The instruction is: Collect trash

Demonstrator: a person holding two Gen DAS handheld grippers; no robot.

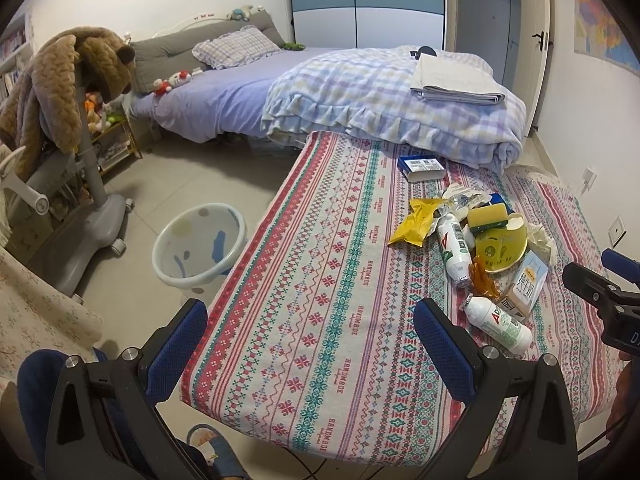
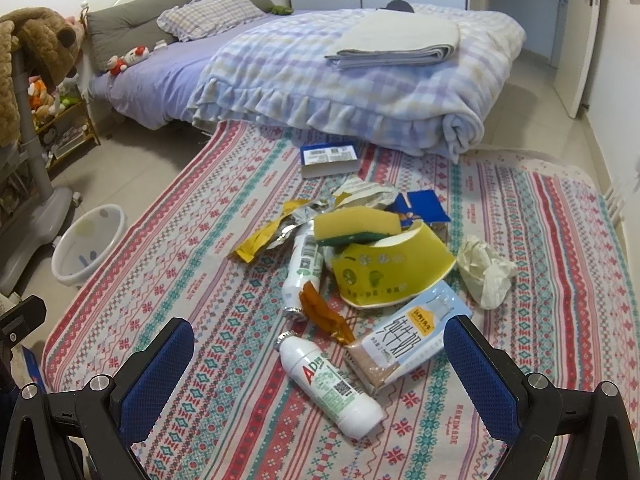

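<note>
Trash lies heaped on a table with a patterned cloth [image 2: 200,272]: a near white bottle [image 2: 332,388], a milk carton [image 2: 412,344], a second white bottle [image 2: 304,268], a crushed yellow paper bowl [image 2: 388,272], a yellow-green sponge [image 2: 356,226], a yellow wrapper [image 1: 414,222] and a crumpled tissue [image 2: 486,270]. My right gripper [image 2: 320,364] is open, its fingers wide on either side of the near bottle and above it. My left gripper [image 1: 312,344] is open over bare cloth, left of the near bottle [image 1: 500,324]. A white bin [image 1: 200,248] stands on the floor left of the table.
A blue-covered book [image 2: 330,158] lies at the table's far edge by the bed's folded checked quilt [image 2: 360,80]. A grey chair [image 1: 72,216] draped with a brown plush stands left of the bin. The right gripper's body [image 1: 608,300] shows at the left view's right edge.
</note>
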